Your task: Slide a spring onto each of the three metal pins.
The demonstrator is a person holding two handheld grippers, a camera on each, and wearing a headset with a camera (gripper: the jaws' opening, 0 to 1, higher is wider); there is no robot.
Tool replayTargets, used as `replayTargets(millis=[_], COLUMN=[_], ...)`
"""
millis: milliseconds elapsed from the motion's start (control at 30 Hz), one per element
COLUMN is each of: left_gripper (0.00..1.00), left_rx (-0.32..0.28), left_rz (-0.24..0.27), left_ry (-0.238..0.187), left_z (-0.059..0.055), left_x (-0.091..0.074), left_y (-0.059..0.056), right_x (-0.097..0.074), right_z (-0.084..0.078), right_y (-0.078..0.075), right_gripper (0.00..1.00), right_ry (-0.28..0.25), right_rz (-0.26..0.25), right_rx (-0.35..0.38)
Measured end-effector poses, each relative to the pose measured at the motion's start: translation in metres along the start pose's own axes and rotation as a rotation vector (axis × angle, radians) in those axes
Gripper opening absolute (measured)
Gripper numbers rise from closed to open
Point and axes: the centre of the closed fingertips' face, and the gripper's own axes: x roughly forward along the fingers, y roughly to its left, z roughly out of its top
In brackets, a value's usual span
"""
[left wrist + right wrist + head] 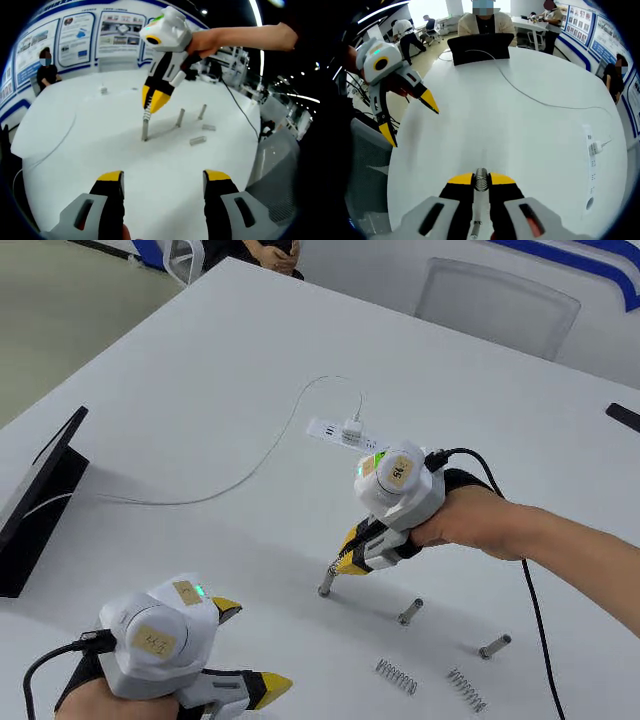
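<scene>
Clamping a spring (480, 179) in the right gripper (345, 565) jaws, resting its lower end on top of the nearest pin (326, 583) on the white table (200, 390). Holding the left gripper (250, 645) aside, jaws spread, grasping nothing (well apart from the pins). Standing bare beyond: second pin (410, 612), third pin (494, 646), with two loose springs (396, 676) lying near.

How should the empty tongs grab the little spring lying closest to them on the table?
Pinch the near spring around its middle, across the coils, coming straight down from above. It lies flat on its side on the table, apart from the other spring. The open left tongs look best placed. Holding the middle probably leaves an end free for a pin.
</scene>
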Motion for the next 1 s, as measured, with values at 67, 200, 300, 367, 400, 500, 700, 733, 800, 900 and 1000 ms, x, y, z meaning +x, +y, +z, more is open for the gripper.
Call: replayTargets(millis=[67, 200, 300, 367, 400, 500, 700, 733, 800, 900, 1000], left_gripper=[0.65, 0.64, 0.64, 0.64, 0.64, 0.64, 0.64, 0.63, 0.63, 0.63, 0.63], left_rx=[-0.003, -0.007, -0.01, -0.011, -0.013, -0.013, -0.013, -0.012, -0.011, -0.012, -0.011], left_rz=[0.001, 0.002, 0.0, -0.001, -0.001, -0.002, -0.004, -0.004, -0.004, -0.006, -0.006], left_ry=[0.0, 0.002, 0.004, 0.004, 0.003, 0.003, 0.003, 0.004, 0.006, 0.006, 0.008], left_z=[-0.001, -0.002, -0.003, -0.003, -0.003, -0.003, -0.002, -0.002, -0.003, -0.003, -0.003], left_x=[-0.001, -0.002, -0.002, -0.002, -0.002, -0.002, -0.001, -0.001, 0.0, 0.0, 0.0], left_y=[0.001, 0.001, 0.0, 0.0, 0.0, -0.001, -0.002, -0.002, -0.001, -0.002, -0.003], right_x=[0.002, 0.005, 0.007, 0.007, 0.008, 0.008, 0.012, 0.013, 0.015, 0.017, 0.019], right_z=[0.0, -0.001, -0.001, 0.0, 0.0, 0.002, 0.002, 0.002, 0.002, 0.003, 0.002], right_y=[0.0, 0.0, 0.0, 0.0, 0.0, -0.001, 0.002, 0.002, 0.003, 0.002, 0.002], right_gripper=[0.12, 0.12, 0.12, 0.12, 0.12, 0.12, 0.13, 0.13, 0.13, 0.13, 0.13], right_ry=[0.003, 0.009, 0.012, 0.012, 0.011, 0.003, 0.012, 0.014, 0.015, 0.015, 0.02], right_rz=[0.004, 0.007, 0.008, 0.008, 0.008, 0.008, 0.015, 0.012, 0.013, 0.012, 0.012], right_rx=[-0.001, -0.007, -0.008, -0.009, -0.009, 0.0, -0.017, -0.023, -0.026, -0.031, -0.036])
